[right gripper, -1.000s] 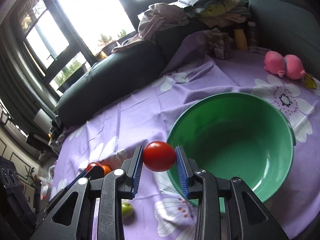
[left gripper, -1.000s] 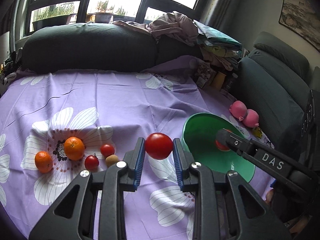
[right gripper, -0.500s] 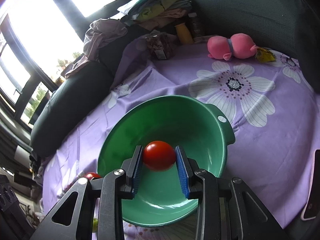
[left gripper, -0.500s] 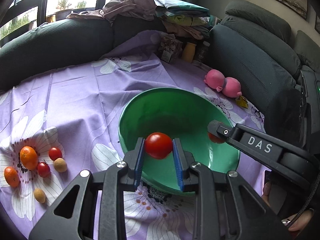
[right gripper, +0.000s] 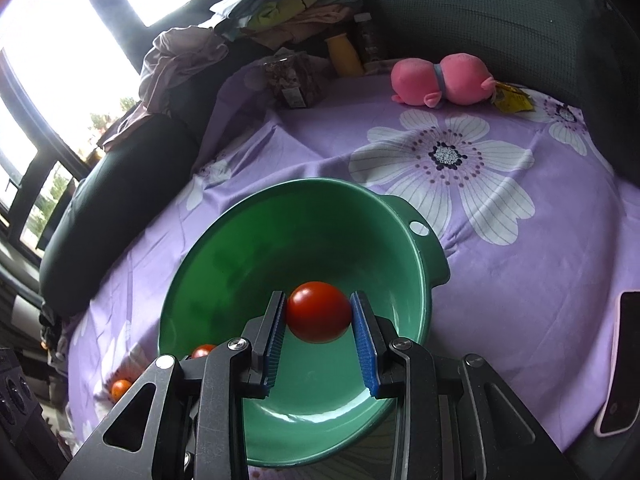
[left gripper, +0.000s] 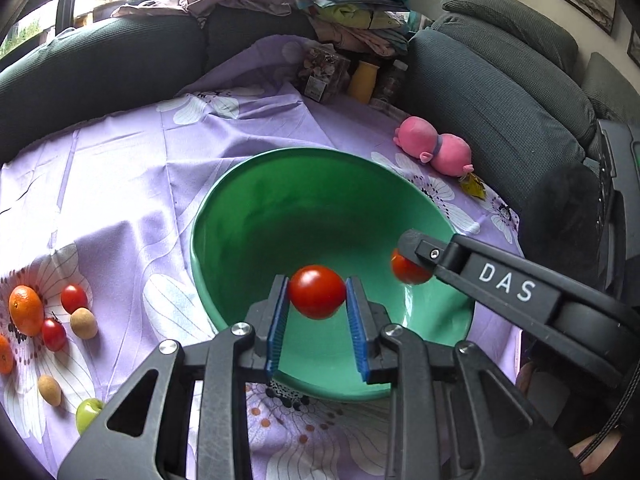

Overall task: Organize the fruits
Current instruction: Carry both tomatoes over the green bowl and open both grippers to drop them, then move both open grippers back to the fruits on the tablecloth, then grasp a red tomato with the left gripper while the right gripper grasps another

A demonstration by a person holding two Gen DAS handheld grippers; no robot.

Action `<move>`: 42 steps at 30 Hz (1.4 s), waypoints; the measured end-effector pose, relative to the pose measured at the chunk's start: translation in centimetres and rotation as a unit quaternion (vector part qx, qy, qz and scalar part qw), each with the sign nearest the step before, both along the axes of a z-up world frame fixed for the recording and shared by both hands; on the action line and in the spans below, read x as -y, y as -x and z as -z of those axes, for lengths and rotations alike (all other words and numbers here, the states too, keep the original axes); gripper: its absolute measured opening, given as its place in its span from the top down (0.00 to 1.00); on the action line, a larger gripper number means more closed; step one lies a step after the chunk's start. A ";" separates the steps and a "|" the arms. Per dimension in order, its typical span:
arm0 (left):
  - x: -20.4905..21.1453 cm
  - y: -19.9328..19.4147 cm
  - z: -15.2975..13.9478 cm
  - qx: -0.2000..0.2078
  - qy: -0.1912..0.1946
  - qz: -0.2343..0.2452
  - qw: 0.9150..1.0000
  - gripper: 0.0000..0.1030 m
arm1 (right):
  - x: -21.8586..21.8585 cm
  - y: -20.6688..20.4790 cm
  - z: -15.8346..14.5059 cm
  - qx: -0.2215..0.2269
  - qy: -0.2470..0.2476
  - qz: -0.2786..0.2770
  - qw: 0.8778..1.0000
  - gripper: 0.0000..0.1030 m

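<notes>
Red tomatoes are held in both grippers. The left gripper [left gripper: 317,312] is closed on a tomato [left gripper: 317,291], which is pinched between the blue pads [left gripper: 277,322]; a slight slackening of that grip is noted over the last half second, yet the fruit is seen still seated between the pads. The right gripper [right gripper: 320,332] is clamped on a second tomato [right gripper: 319,311] in the same manner, and its tip and load are also seen from the left wrist view.

A change from a second ago is recorded: both grippers were then short of the green bowl [left gripper: 256,216], the left one over the cloth [left gripper: 132,184] beside the loose fruit. Both are now placed over the bowl's interior and angled downward into it.

Nothing is seen lying inside the bowl. On the cloth to the left are left oranges [left gripper: 25,310], small tomatoes [left gripper: 74,298], brown fruits [left gripper: 83,323] and a green fruit [left gripper: 89,409], well apart from the bowl.

Transport is judged complete for these two tomatoes; release is judged the step in hand. A low drop is advised, since round fruit may roll or bounce on the smooth wall. Most of the sorting is judged outstanding.
</notes>
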State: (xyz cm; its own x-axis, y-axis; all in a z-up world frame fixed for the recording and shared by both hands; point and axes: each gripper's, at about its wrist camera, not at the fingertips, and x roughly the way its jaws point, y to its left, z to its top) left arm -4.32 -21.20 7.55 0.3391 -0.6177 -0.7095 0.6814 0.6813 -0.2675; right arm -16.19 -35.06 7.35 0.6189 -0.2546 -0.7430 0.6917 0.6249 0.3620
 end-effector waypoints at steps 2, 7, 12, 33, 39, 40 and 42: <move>-0.7 0.1 -0.5 0.003 0.005 -0.006 1.000 0.66 | 0.0 0.1 -0.2 0.005 0.005 0.002 1.000 0.63; -4.0 0.2 -2.1 0.013 0.012 -0.041 0.999 0.36 | -0.6 0.1 -0.9 0.024 0.015 -0.010 1.000 0.51; -11.2 -1.3 -2.9 0.009 0.008 -0.143 0.990 0.29 | -2.1 -1.0 -1.5 0.041 0.022 -0.046 0.998 0.50; -20.4 -7.1 3.3 -0.077 -0.016 -0.270 0.960 0.44 | -15.4 -13.9 2.0 -0.034 -0.021 -0.297 0.954 0.47; -19.8 -8.5 4.3 -0.094 -0.026 -0.265 0.959 0.51 | -16.4 -16.8 3.3 -0.071 -0.037 -0.333 0.940 0.53; -19.8 -8.7 4.4 -0.097 -0.024 -0.265 0.959 0.51 | -16.7 -17.4 3.5 -0.078 -0.033 -0.337 0.938 0.53; -19.4 -9.1 4.9 -0.104 -0.031 -0.261 0.959 0.52 | -17.1 -18.1 4.2 -0.090 -0.025 -0.338 0.937 0.53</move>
State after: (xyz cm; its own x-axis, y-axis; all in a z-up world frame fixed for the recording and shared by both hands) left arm 4.76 -1.79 2.66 0.4381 -0.3572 -0.8249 0.1795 0.9339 -0.3091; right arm 1.90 -17.99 3.12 0.4906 0.1878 -0.8509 0.1971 0.9273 0.3183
